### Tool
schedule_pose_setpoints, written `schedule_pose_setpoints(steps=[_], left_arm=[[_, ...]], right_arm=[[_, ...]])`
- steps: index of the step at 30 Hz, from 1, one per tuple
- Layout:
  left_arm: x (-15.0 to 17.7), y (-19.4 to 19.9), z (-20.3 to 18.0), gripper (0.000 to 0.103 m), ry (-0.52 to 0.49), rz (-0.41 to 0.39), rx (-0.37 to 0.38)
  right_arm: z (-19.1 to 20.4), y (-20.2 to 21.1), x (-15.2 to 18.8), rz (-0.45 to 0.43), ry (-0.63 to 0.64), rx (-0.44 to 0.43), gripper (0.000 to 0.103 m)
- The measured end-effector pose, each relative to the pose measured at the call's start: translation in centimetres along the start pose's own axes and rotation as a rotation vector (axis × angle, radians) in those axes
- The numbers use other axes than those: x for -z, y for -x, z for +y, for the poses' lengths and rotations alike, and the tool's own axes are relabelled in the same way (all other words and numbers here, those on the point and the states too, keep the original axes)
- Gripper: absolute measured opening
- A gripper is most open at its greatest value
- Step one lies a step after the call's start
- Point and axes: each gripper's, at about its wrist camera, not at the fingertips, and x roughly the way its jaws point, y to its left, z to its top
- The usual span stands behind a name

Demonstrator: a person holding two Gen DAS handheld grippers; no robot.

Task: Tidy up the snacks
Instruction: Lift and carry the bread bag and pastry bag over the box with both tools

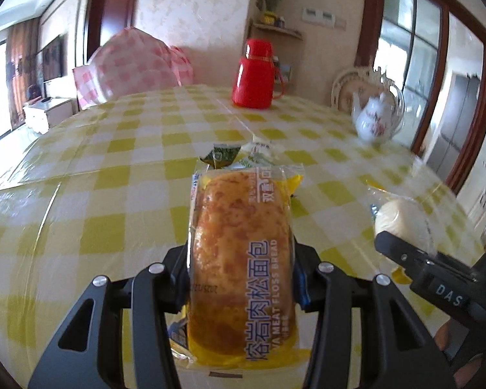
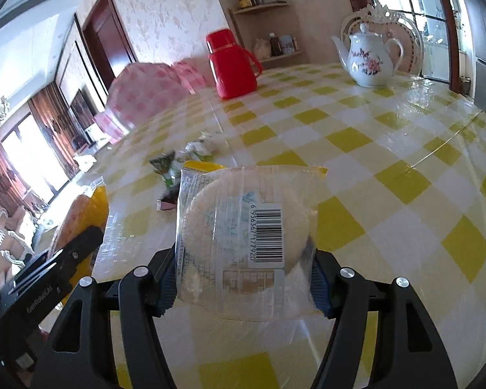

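Note:
My left gripper (image 1: 241, 259) is shut on a meat floss bread pack (image 1: 239, 259), a golden bun in clear and yellow wrap, held above the table. My right gripper (image 2: 243, 278) is shut on a round white cake pack (image 2: 243, 236) with a barcode label. In the left wrist view the white cake (image 1: 401, 223) and the right gripper's finger show at the right. In the right wrist view the bread pack (image 2: 81, 217) and the left gripper's finger appear at the left edge. Small green and white snack packets (image 1: 239, 155) (image 2: 181, 159) lie on the table beyond both.
The table wears a yellow and white checked cloth (image 1: 113, 168) (image 2: 372, 149). A red thermos (image 1: 257, 74) (image 2: 231, 64) stands at the back, a floral white teapot (image 1: 377, 118) (image 2: 369, 58) at the right. A pink checked cover (image 1: 133, 64) sits beyond the far left edge.

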Motion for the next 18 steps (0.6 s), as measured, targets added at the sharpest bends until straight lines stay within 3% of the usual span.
schedule_pose_setpoints(steps=[4,11,18], left_arm=[[1.3,3.4,-0.3,0.048,0.020,-0.070,-0.039],[3.5,8.5,0.0,0.049,0.054,-0.124,-0.071],[5.7,12.5,1.6,0.049,0.076,-0.136,-0.103]], right_arm=[[1.1,3.1,0.8,-0.064,0.018,-0.040,0.064],[2.7,8.6,3.0,-0.153,0.023,-0.108,0.064],[5.3,11.2,5.7,-0.144,0.081,-0.172,0.064]])
